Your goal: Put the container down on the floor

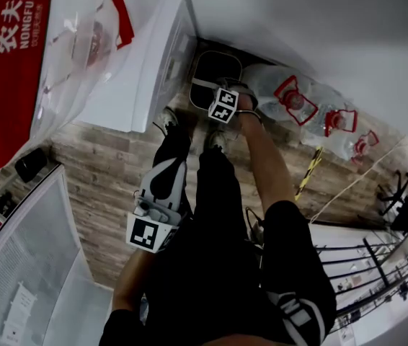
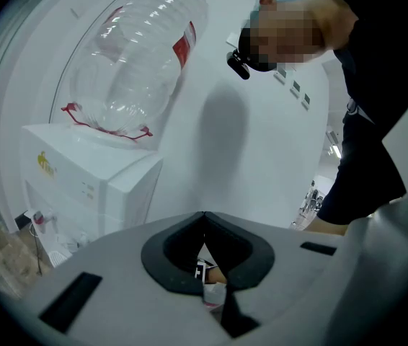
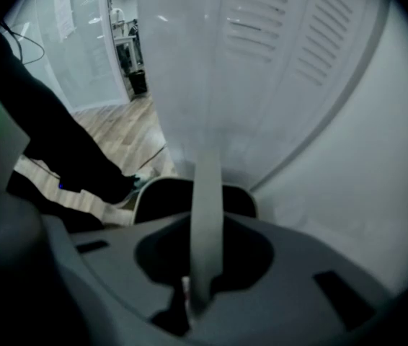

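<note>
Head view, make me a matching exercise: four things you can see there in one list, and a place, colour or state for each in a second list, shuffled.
Things:
1. container
2. big bottle with the red label
3. clear jugs
4. floor tape

Descriptions:
A. yellow and black stripes
B. upside down on the white dispenser
C. held by its grey handle, clamped in the right gripper
D. lying on their sides on the wooden floor

Pairs: 1-C, 2-B, 3-D, 4-A
</note>
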The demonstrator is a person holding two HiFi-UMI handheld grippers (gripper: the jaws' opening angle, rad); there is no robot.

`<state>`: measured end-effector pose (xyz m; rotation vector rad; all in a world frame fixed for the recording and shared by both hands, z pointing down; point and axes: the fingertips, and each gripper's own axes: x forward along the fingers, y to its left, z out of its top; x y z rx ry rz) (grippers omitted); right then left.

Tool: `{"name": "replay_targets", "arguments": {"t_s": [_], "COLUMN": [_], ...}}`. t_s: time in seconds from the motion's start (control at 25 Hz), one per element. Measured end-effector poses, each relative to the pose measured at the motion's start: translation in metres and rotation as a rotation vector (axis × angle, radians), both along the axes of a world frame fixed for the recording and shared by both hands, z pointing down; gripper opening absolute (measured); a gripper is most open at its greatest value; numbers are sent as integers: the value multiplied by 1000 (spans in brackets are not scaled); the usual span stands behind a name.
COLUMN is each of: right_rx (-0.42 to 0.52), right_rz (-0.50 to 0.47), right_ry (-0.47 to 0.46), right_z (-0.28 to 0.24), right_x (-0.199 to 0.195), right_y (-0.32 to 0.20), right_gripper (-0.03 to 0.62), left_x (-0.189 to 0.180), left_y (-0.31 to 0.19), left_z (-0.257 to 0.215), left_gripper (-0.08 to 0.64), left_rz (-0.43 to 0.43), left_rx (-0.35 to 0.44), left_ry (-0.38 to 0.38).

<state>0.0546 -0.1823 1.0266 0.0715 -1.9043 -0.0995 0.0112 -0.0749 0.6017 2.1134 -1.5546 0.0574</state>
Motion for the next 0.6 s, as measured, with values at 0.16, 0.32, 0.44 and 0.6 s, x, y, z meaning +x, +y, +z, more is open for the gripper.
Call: {"name": "replay_targets", "arguments": {"t_s": [0.16,0.32,0.44,0.6], "right_rx": [34,54,73,105], "right_rz": [-17,-25,-9,25], "right_ry": [-21,-30,-44,-70], "right_z": [17,38,51,64], "right_x": [-6,-15,-22,-34], "right_y": [-11,-21,-29,-34], "right_gripper": [60,60,60,60], "left_x": [3,5,5,2], "left_y": [0,-2,-4,-5], "left_z": [17,33,47,61], "left_gripper": [32,32,32,32], "left_rz": [8,26,34,44], "left_rx": [-16,-23,-27,-34], "left_ry": [12,16,11,19]}}
